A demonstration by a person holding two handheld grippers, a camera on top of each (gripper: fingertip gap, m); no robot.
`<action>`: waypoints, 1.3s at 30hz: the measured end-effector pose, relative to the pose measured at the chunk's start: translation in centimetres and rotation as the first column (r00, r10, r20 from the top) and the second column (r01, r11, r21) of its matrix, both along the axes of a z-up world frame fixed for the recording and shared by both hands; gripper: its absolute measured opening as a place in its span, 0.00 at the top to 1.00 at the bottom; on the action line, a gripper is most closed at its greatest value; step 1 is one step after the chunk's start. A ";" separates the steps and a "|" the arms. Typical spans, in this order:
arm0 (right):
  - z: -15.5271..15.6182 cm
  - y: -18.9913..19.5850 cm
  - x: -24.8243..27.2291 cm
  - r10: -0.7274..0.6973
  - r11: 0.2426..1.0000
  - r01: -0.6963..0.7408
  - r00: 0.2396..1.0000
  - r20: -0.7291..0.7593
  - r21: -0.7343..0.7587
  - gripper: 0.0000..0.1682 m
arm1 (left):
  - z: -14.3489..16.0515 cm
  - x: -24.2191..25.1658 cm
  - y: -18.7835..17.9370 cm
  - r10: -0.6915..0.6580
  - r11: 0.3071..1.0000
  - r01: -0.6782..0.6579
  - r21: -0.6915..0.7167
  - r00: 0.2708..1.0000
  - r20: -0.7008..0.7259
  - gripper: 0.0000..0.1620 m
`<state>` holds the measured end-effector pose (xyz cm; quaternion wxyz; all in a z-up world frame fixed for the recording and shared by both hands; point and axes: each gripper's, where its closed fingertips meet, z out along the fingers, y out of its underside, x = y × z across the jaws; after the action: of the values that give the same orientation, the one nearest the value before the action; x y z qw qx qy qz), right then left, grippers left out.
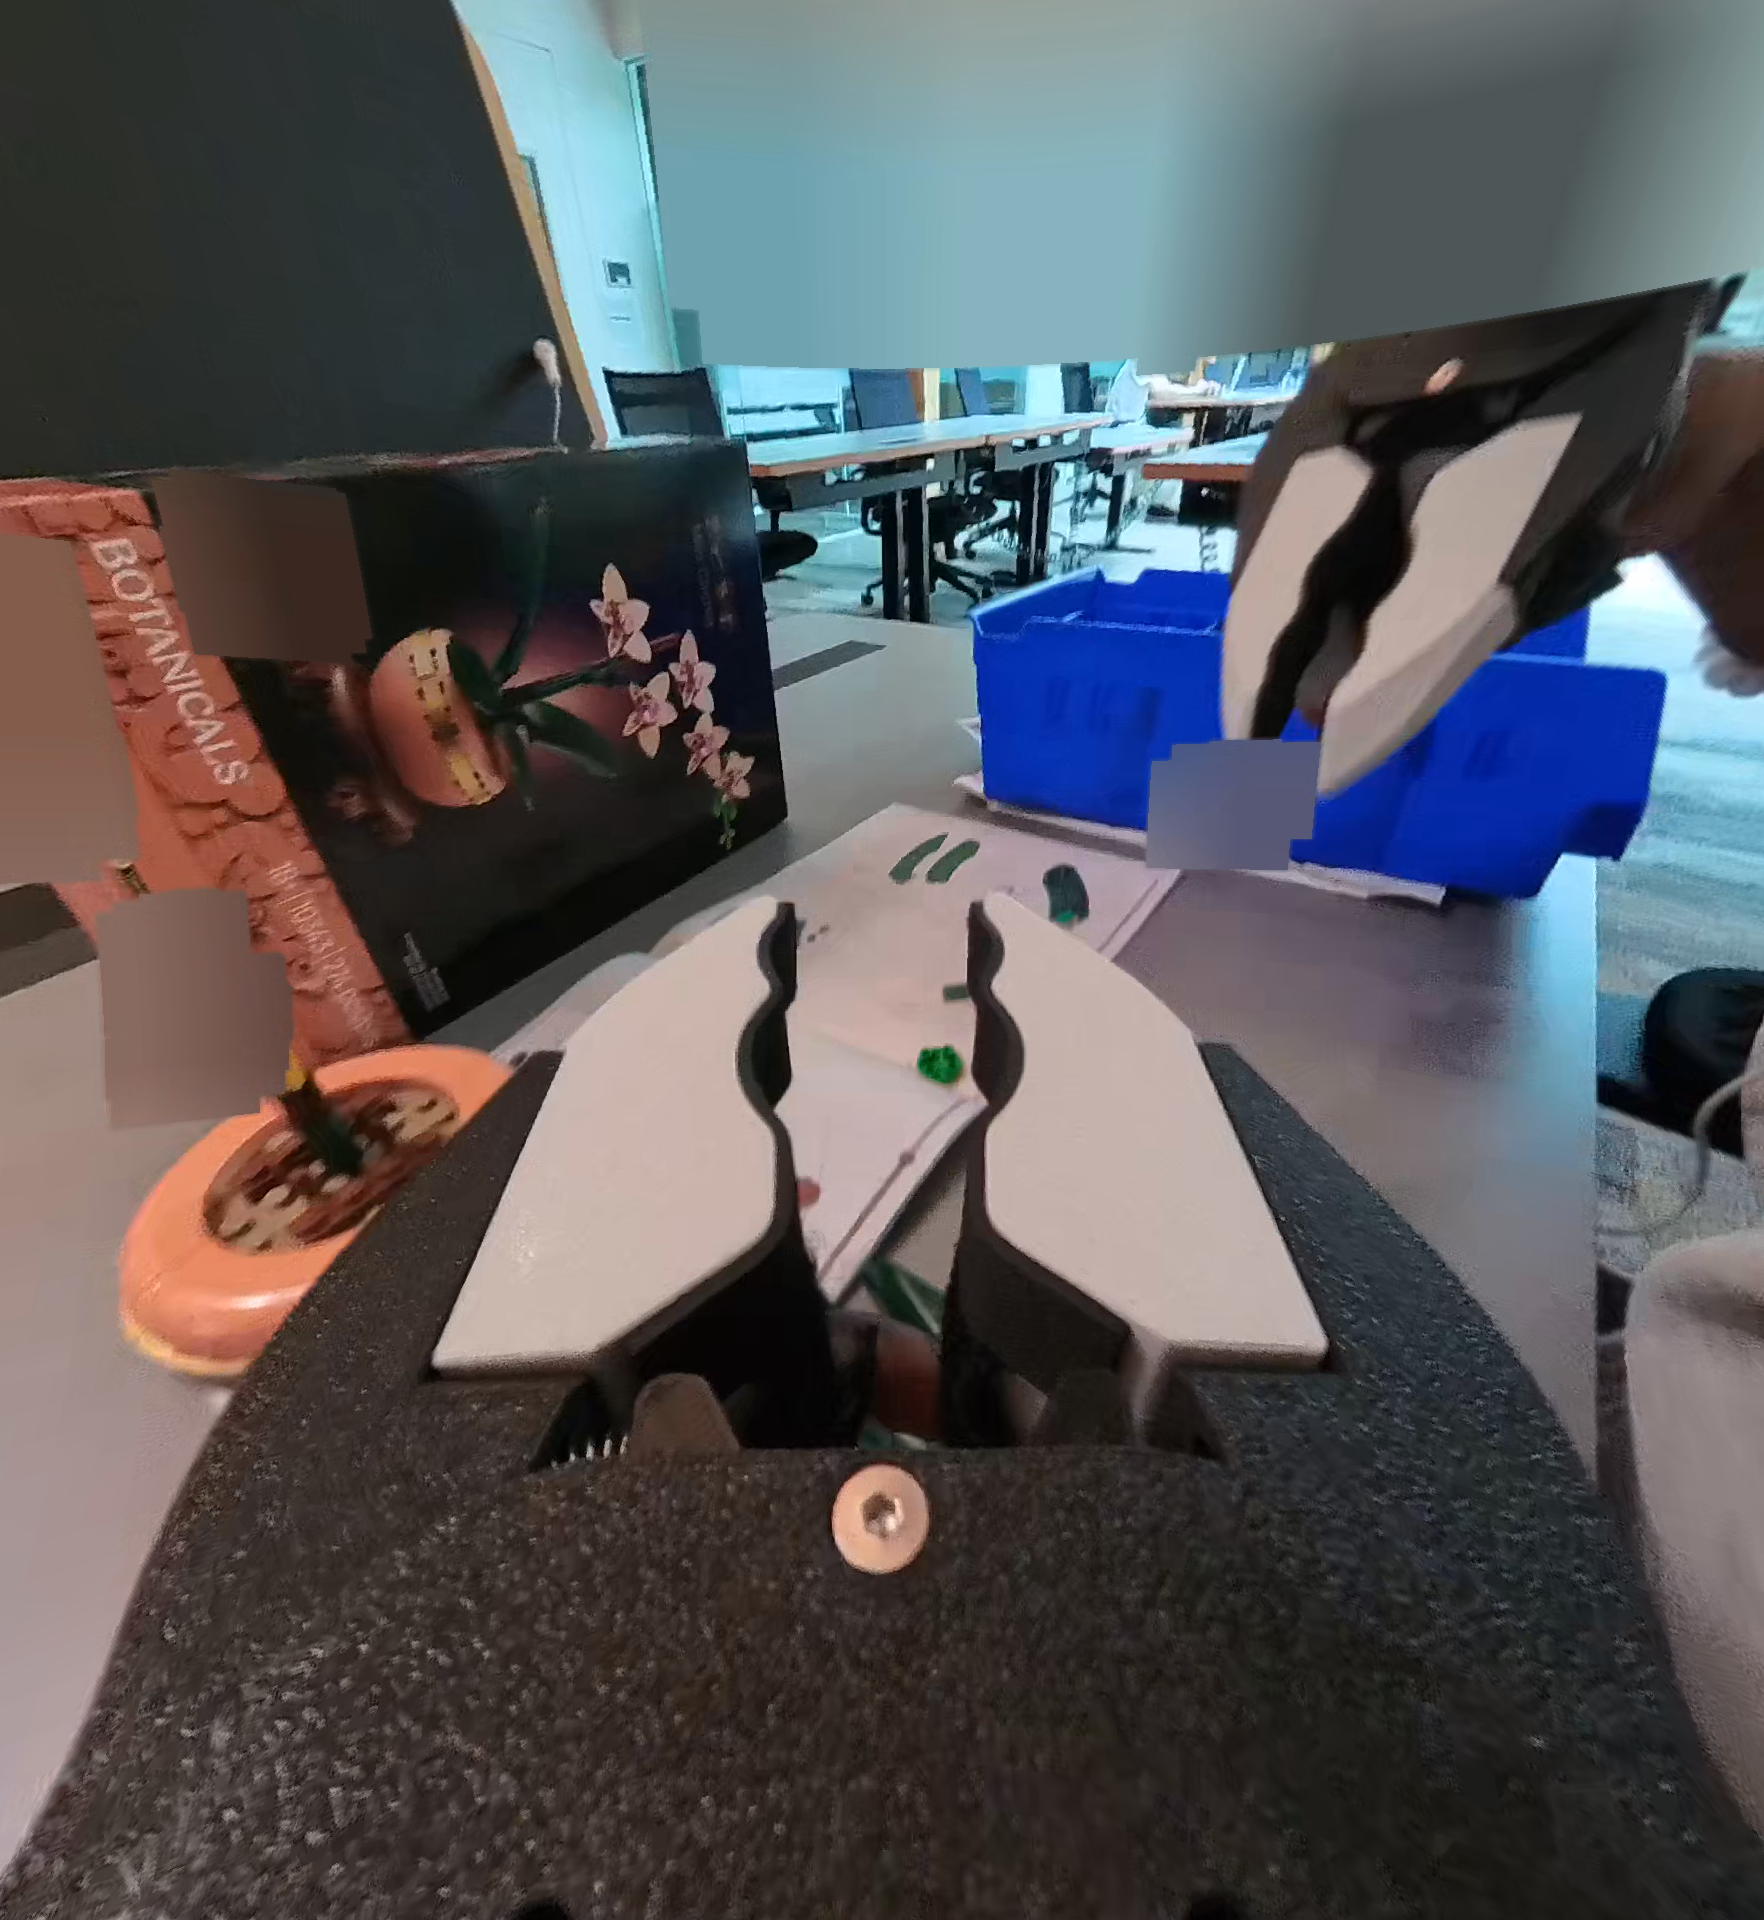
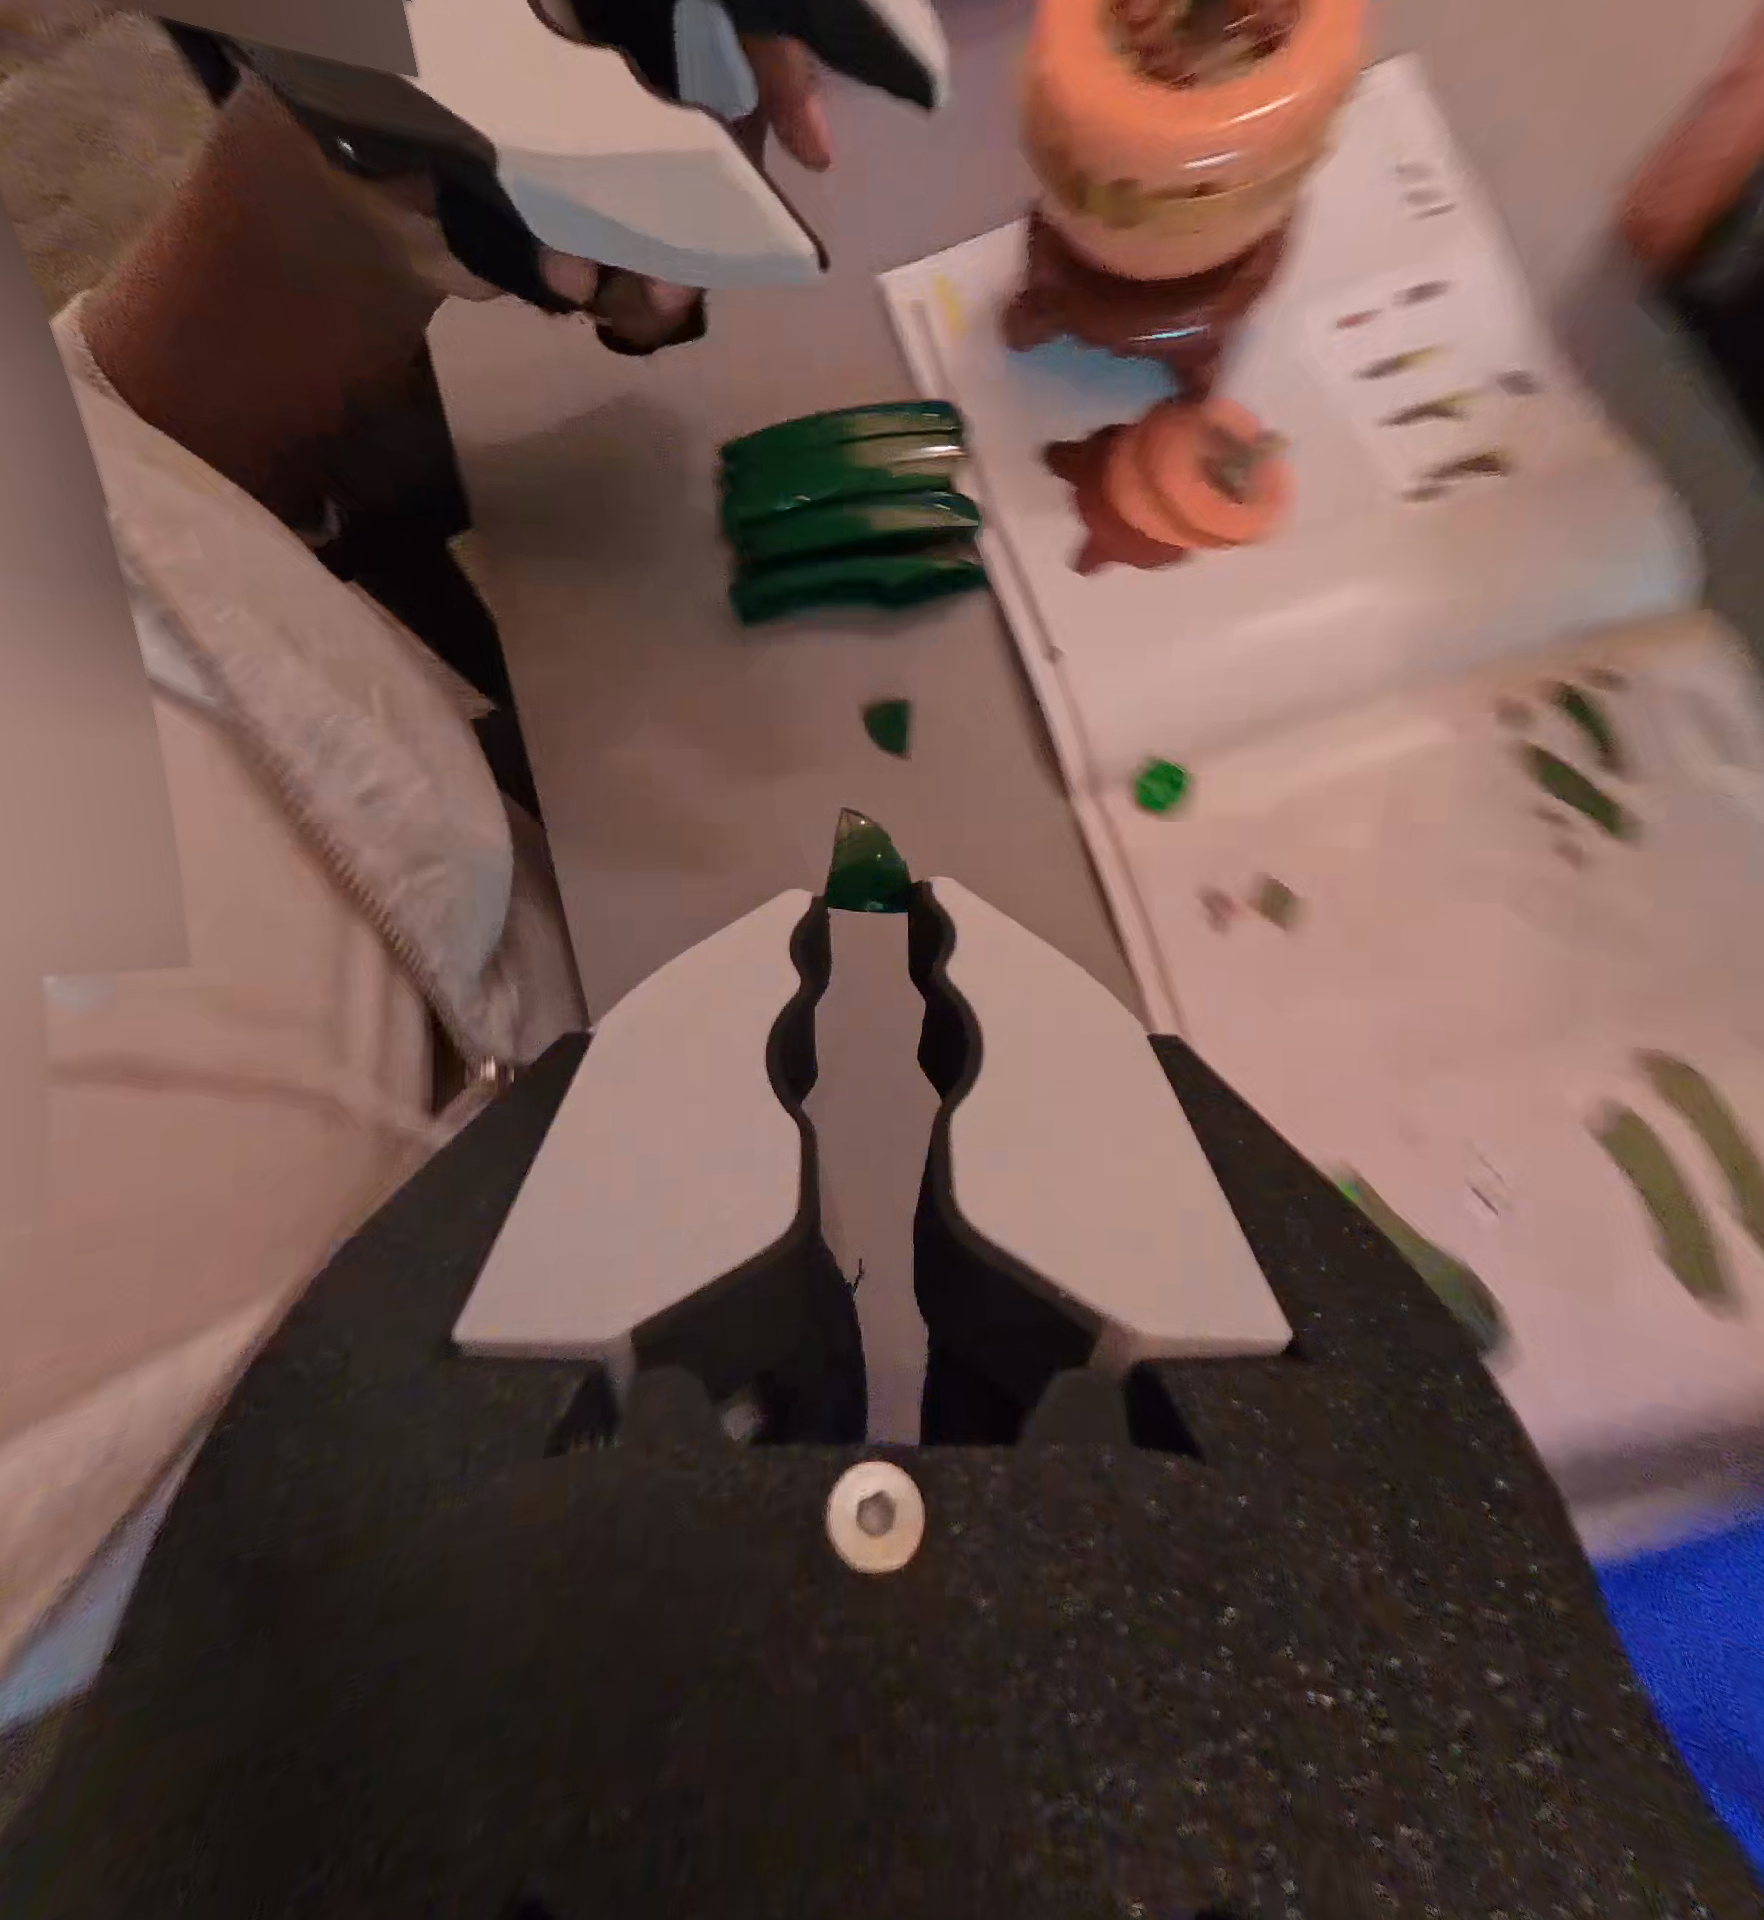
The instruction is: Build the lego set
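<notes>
Office desks and chairs are seen behind the left gripper [image 1: 883, 920], held apart and empty above the instruction booklet [image 1: 888, 1132], while a green leaf piece [image 2: 865, 871] is pinched at the right gripper [image 2: 870, 894] tips, visible only from the right wrist.

A blue bin [image 1: 1096, 717] sits on the grey tabletop [image 1: 1356, 997] ahead of me, to my right. Behind it stand rows of long desks [image 1: 961, 436] with dark office chairs [image 1: 649, 400], and a dark panel [image 1: 213, 229] rises at my left.
</notes>
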<state>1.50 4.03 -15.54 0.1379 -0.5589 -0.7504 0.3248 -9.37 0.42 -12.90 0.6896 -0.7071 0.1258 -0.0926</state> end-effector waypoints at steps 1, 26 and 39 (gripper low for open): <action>-1.9 -1.0 -1.4 0.015 1.000 -0.014 0.999 0.037 -0.018 0.91 | -0.2 -0.1 -0.6 -0.004 1.000 0.004 -0.011 1.000 -0.009 0.81; -9.6 -1.2 -4.6 -0.126 0.975 0.082 0.969 0.212 0.205 0.84 | -2.3 0.3 -3.4 -0.121 0.992 0.120 -0.031 0.992 -0.030 0.81; 0.8 1.2 -6.5 -0.236 0.960 0.280 0.824 -0.515 0.009 0.72 | -1.3 -0.1 -2.1 -0.061 0.998 0.062 0.008 0.998 -0.022 0.82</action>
<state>-5.04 5.25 -14.70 0.3971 -0.5431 -0.6176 0.4074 -9.45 -1.71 -14.20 0.6880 -0.7009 0.1554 -0.1055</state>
